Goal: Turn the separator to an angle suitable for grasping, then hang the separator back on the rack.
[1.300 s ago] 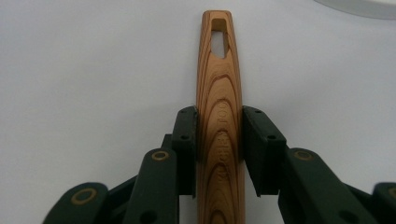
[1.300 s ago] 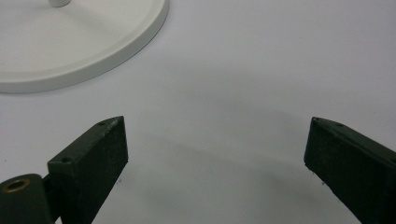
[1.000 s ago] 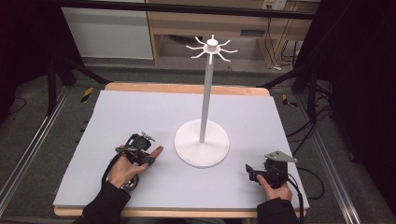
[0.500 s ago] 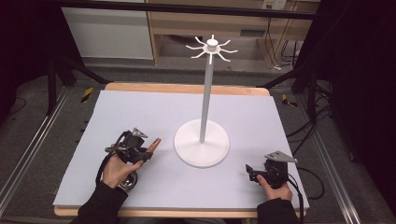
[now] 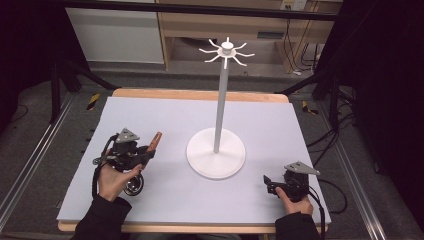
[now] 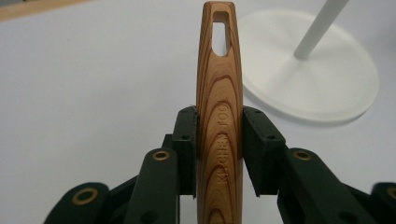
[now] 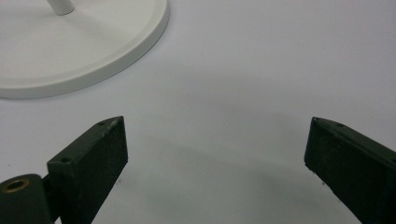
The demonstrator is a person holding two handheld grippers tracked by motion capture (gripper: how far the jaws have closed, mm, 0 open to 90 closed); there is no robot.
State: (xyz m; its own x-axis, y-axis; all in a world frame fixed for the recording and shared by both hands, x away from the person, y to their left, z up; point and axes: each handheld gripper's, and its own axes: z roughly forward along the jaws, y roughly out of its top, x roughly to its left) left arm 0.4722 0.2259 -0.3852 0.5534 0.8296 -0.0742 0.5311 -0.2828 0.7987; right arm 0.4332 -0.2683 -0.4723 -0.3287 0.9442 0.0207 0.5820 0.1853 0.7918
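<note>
Left tongs: my left gripper (image 6: 219, 140) is clamped on the wooden handle (image 6: 219, 107) of a kitchen tool, one black pad on each flat side, about halfway along.

Handle: it sticks out past the pads toward 1 o'clock on the table, its hanging slot (image 6: 221, 33) at the far tip. In the high view the wooden handle (image 5: 154, 140) is lifted off the mat, and a round metal end (image 5: 134, 185) sits below my left hand (image 5: 114, 177).

Right tongs: my right gripper (image 7: 215, 149) is spread wide with nothing between the pads, hovering low over the mat (image 5: 165, 117) at about 5 o'clock from the stand.

Stand: the white base (image 5: 216, 153) sits mid-table at 3 o'clock from my left tongs, its pole (image 5: 220, 105) rising to a ring of hooks (image 5: 227, 51).

Likely aim: I judge the slot is meant for one of those hooks.

Risk, grip: the handle is smooth and tapered; it could pivot or slide between the pads as I lift, since the metal end weighs it down.

Risk, stand: the hooks are thin and high; a misjudged push could rock the pole or miss the narrow slot.
</note>
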